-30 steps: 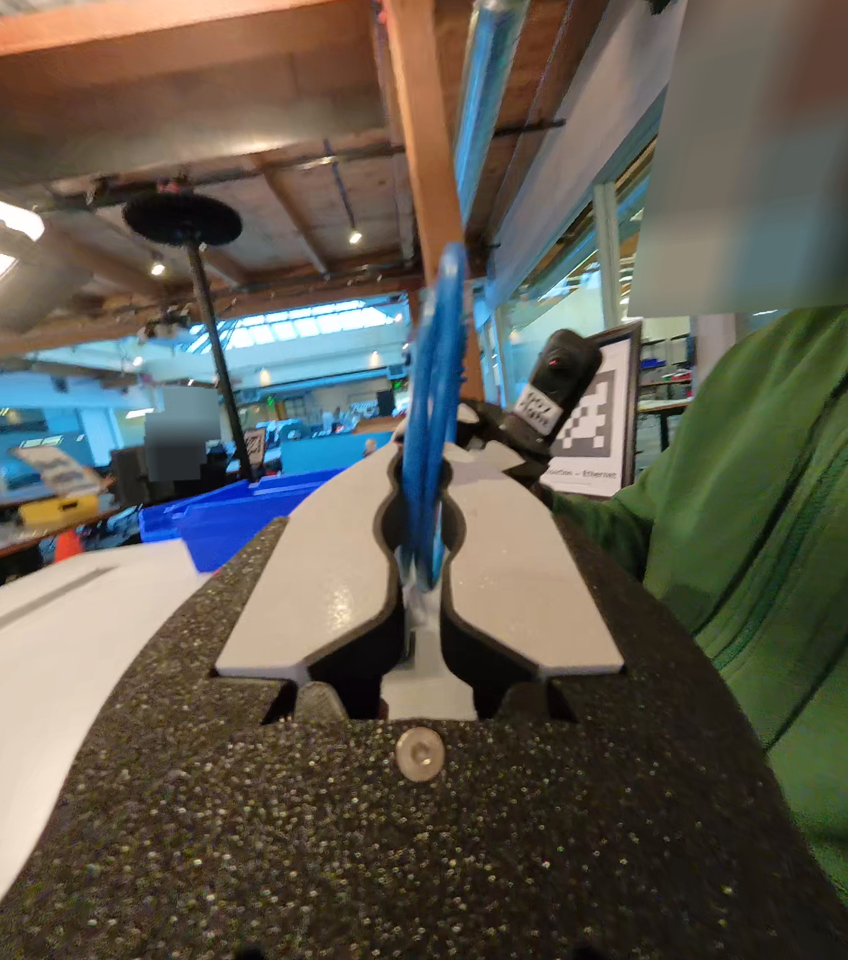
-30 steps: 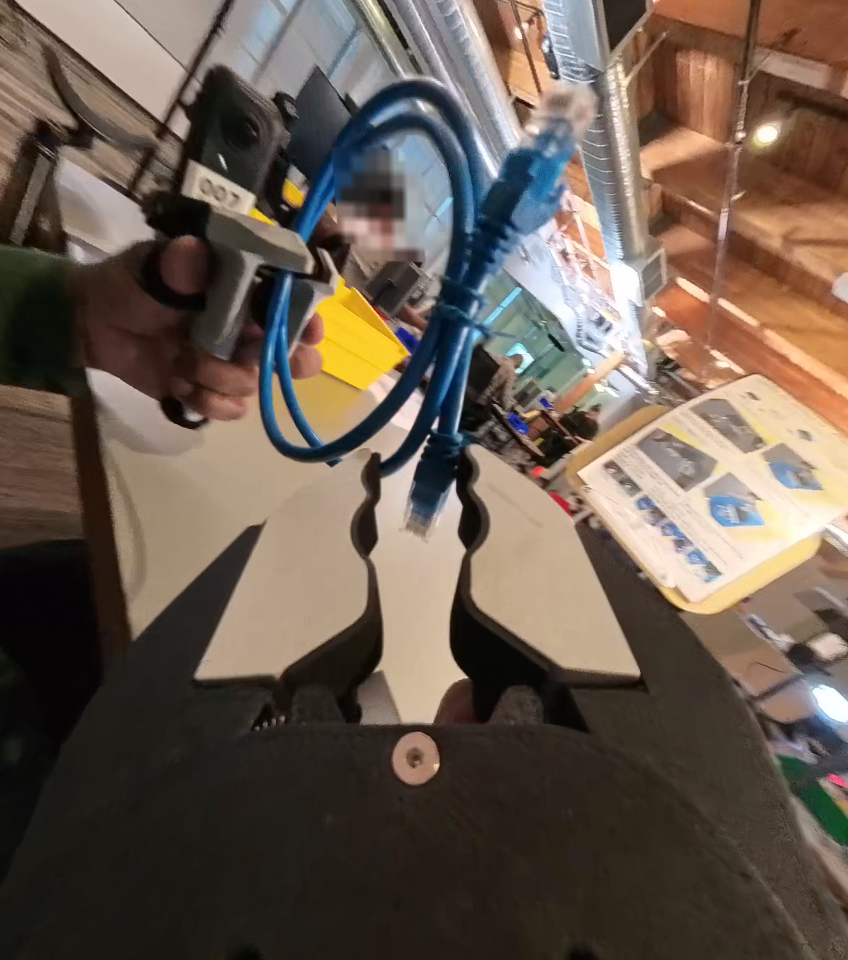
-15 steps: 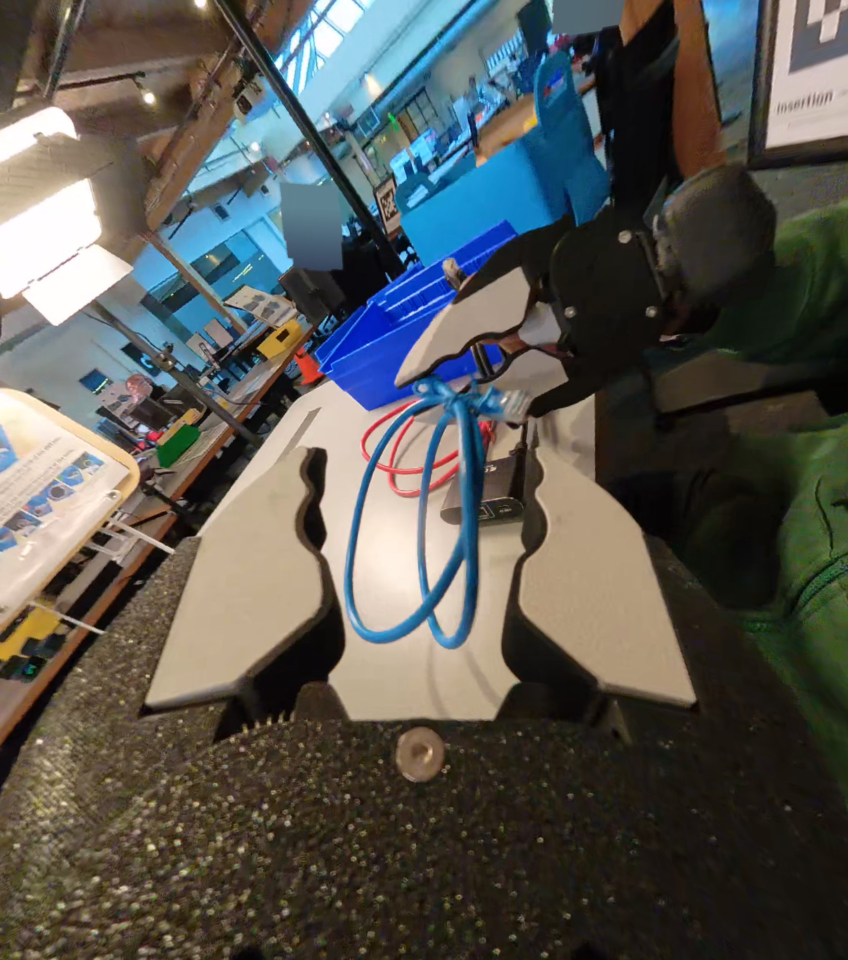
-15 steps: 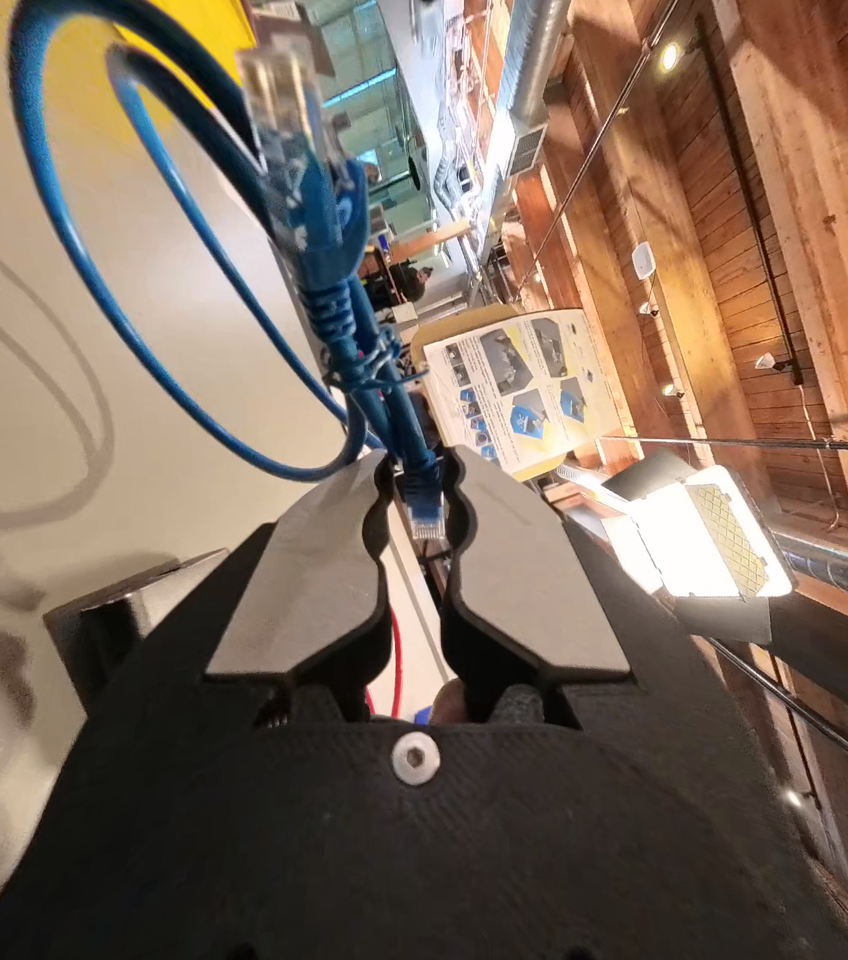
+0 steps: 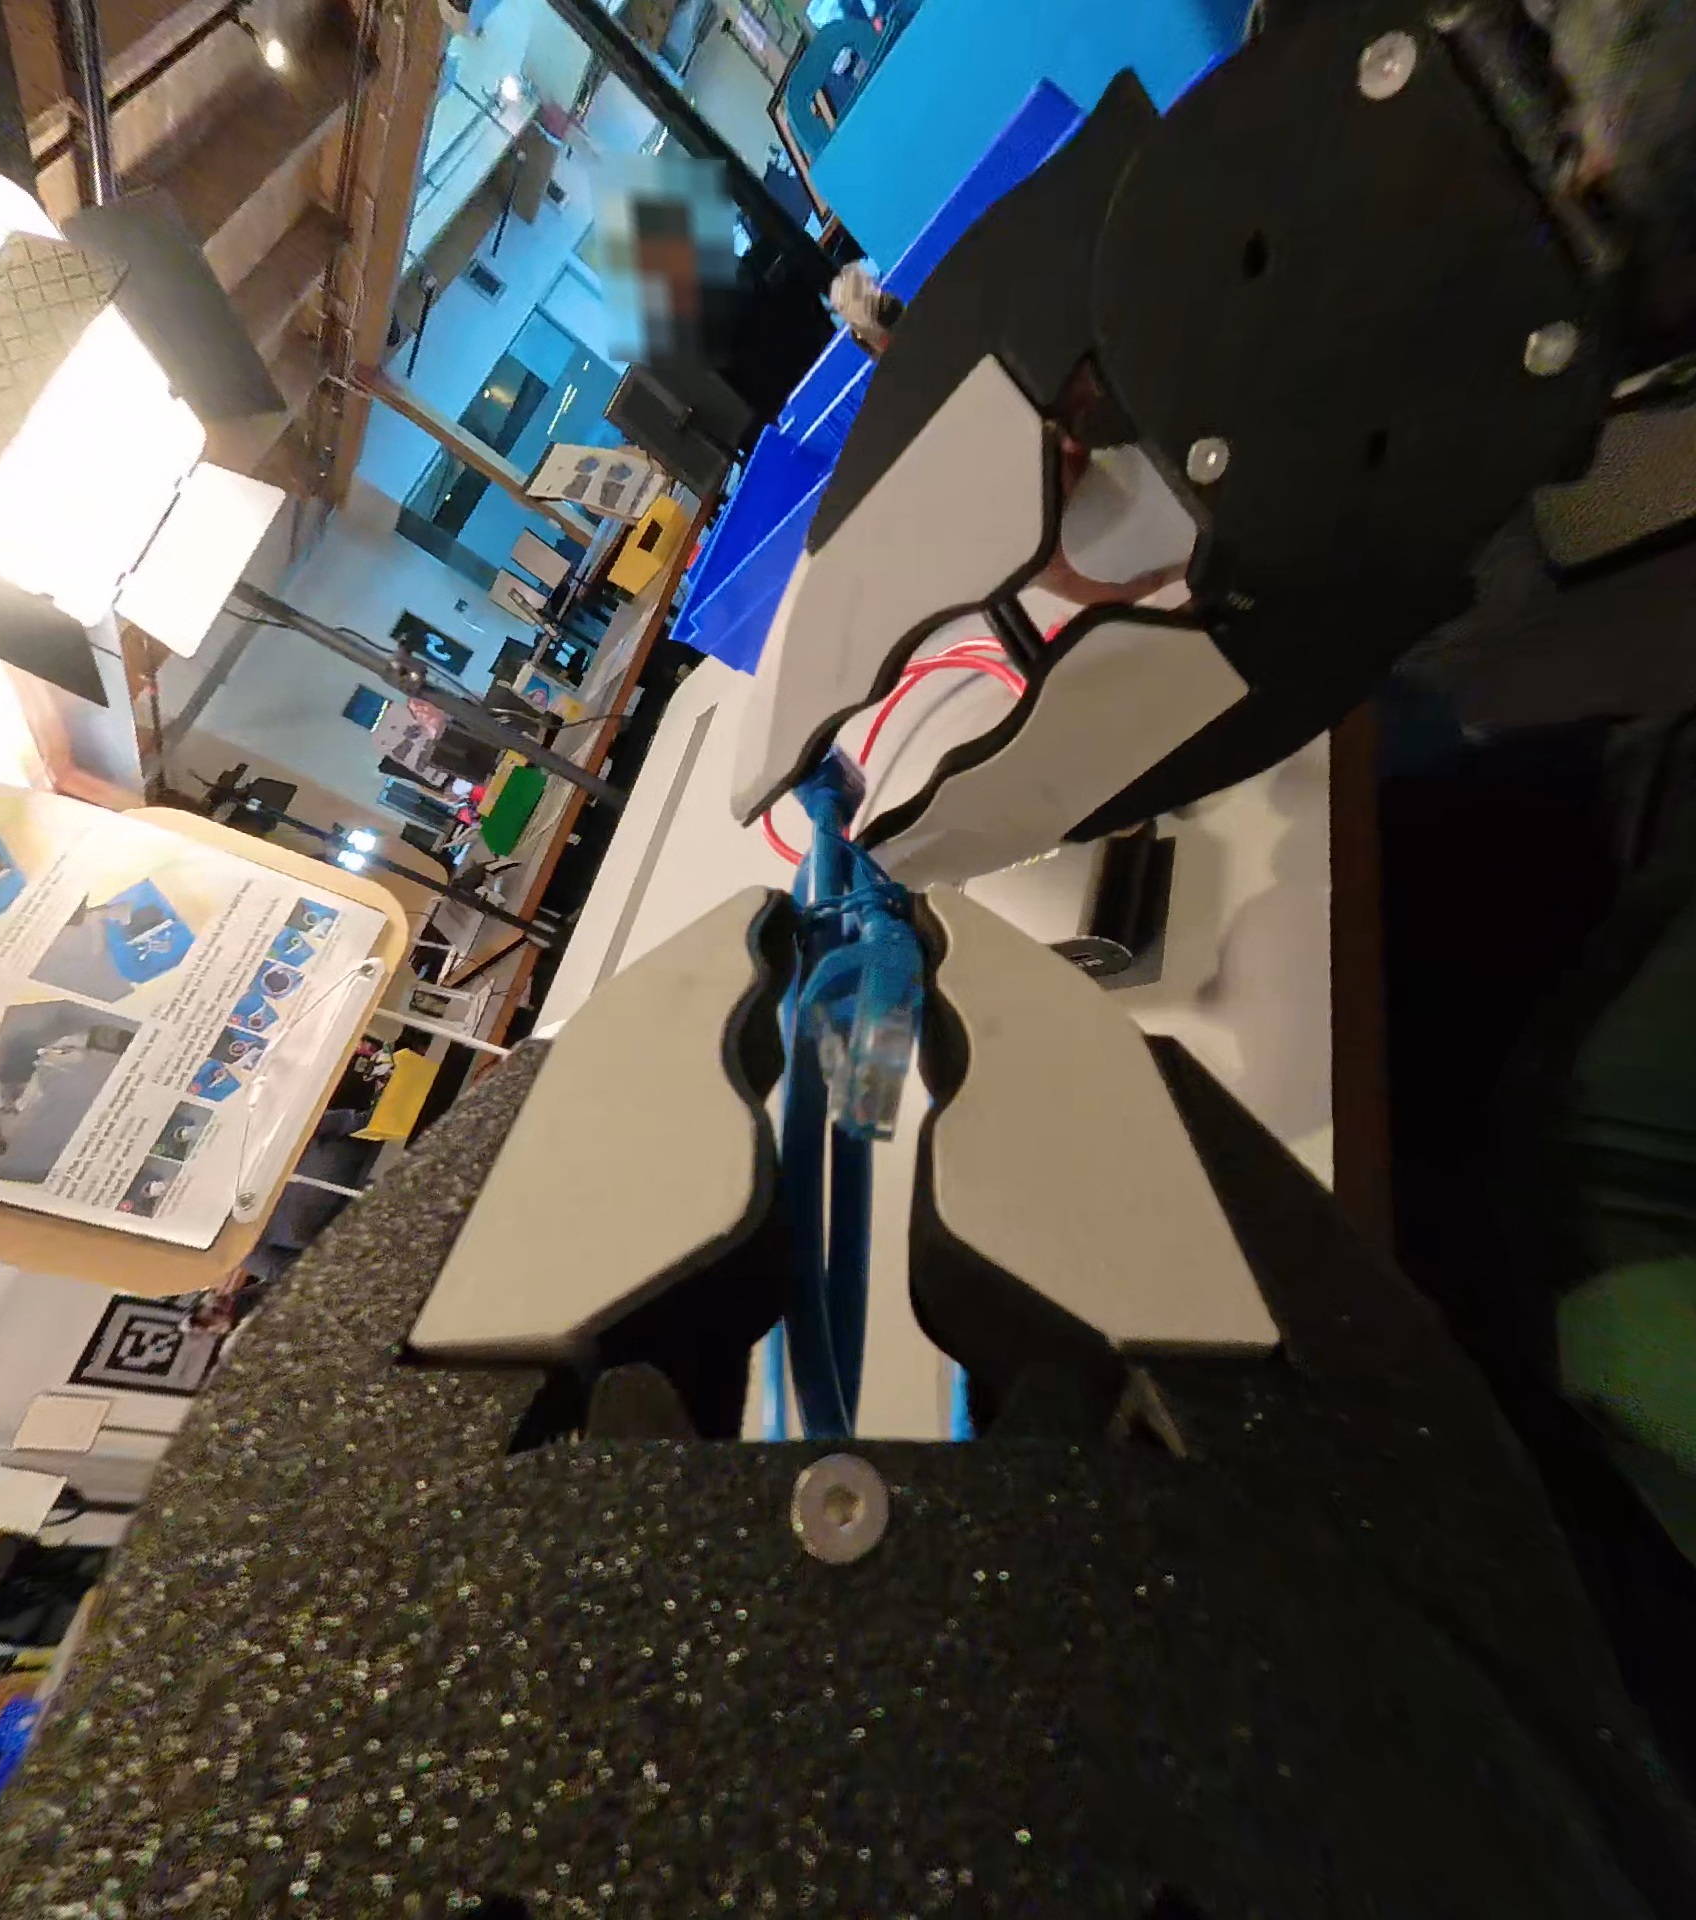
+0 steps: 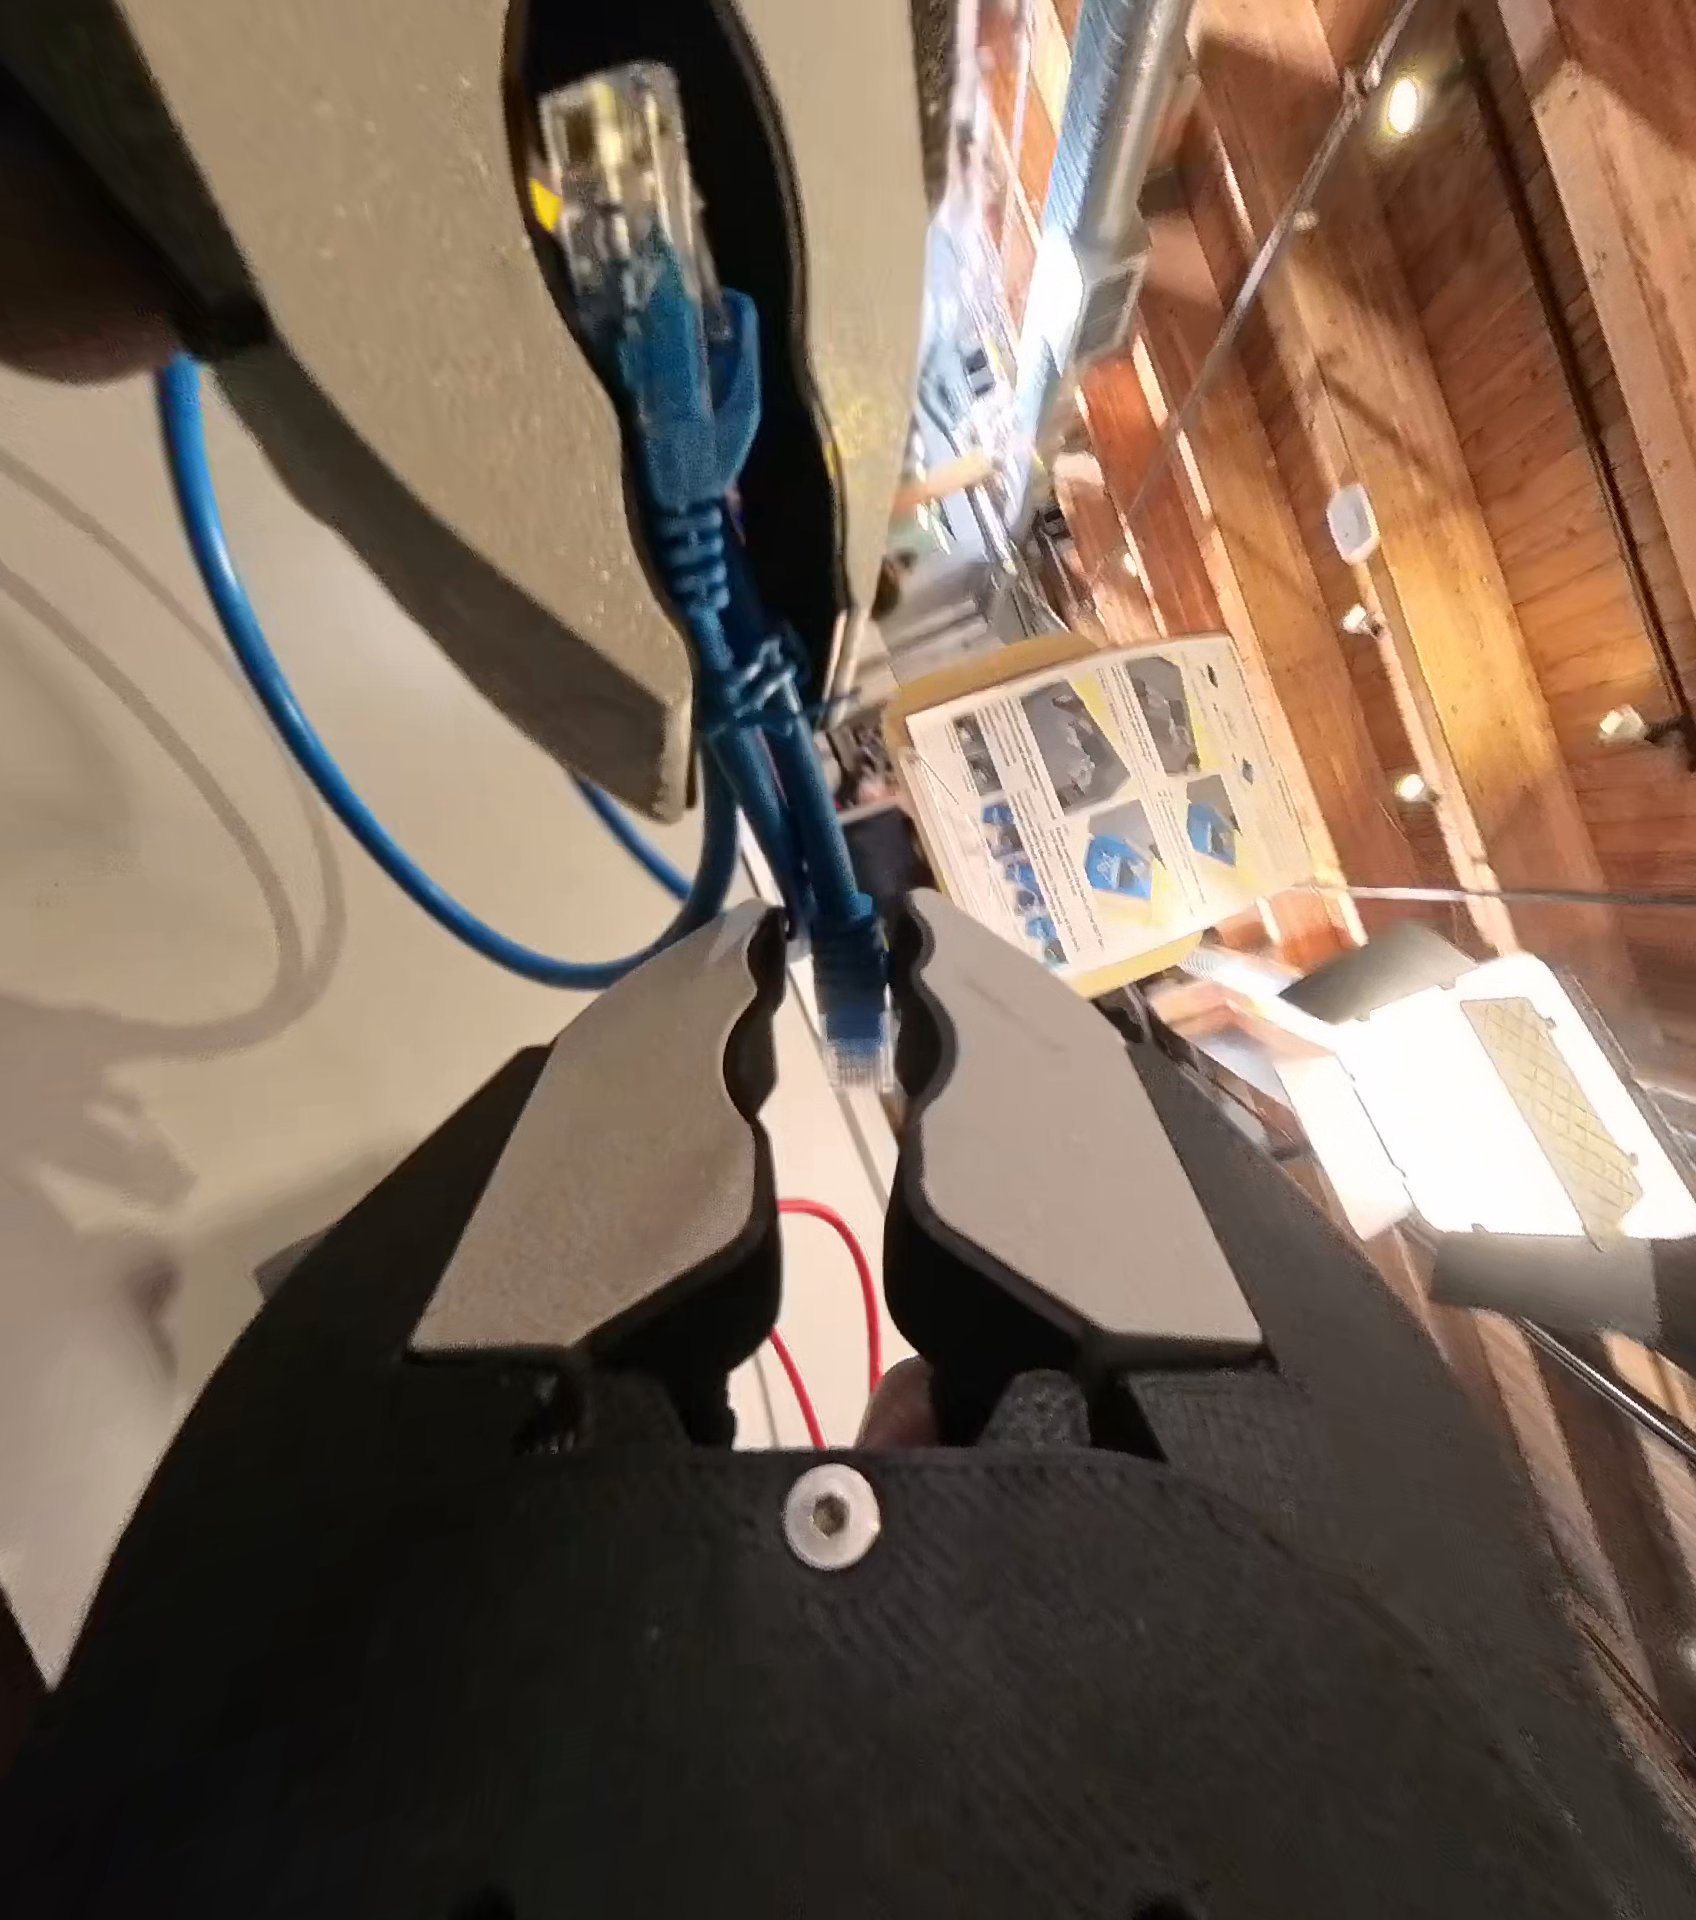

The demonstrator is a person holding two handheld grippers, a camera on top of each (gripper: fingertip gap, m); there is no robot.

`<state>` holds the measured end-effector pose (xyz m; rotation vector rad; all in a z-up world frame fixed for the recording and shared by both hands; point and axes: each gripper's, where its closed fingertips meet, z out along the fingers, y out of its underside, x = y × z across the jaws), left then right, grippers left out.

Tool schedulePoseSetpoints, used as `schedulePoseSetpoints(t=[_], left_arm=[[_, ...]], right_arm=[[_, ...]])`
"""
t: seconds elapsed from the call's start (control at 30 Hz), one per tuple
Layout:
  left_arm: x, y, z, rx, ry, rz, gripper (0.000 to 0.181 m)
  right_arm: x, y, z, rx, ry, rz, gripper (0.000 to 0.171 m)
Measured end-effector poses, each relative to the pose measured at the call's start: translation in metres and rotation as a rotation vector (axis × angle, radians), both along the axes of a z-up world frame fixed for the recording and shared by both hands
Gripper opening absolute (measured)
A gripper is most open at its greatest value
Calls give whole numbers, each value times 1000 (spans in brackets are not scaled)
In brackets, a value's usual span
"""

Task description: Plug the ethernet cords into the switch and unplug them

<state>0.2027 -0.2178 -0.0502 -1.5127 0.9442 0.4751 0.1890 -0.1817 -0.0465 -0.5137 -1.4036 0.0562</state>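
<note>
1. Because the blue ethernet cord is bundled by a twist tie, both of its plugs lie close together and are handled as a pair, well above the table.
2. One plug is pinched at its boot between the tips of the right gripper, which is clamped on it. The cord is carried this way, and its loop hangs free to the side.
3. The other plug, clear-tipped, lies in the scalloped gap of the left gripper. The fingers are drawn in around it, but whether it is actually pressed cannot be told from either view.
4. The two grippers are brought nose to nose, probably so that the second plug can be taken over and the bundle pulled apart before any insertion.
5. The switch, a small black box, sits on the table beyond the grippers with its ports unoccupied as far as can be seen. A red cord lies coiled on the table behind the right gripper and is not held.
6. The task is judged to be at its start, with nothing yet plugged in.
7. A firm hold on the left plug is likely needed first, since the tie resists separation and the plug could slip from the notch.
</note>
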Motion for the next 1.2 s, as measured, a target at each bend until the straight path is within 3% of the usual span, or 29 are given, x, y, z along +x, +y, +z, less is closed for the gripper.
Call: schedulePoseSetpoints(t=[0.2, 0.37, 0.73, 1.0, 1.2], left_arm=[[-7, -8, -1, 7, -13, -50, 22], [0, -12, -6, -6, 10, -97, 22], [3, -18, -12, -16, 38, -157, 22], [14, -24, -18, -24, 79, -226, 22], [22, -27, -24, -38, 111, -265, 22]], right_arm=[[10, -9, -4, -91, -110, 199, 29], [10, -9, -12, -1, -162, 180, 33], [23, -13, -16, -27, -248, 259, 29], [46, -25, -6, -272, -296, 461, 41], [42, -26, -27, -298, -393, 444, 37]])
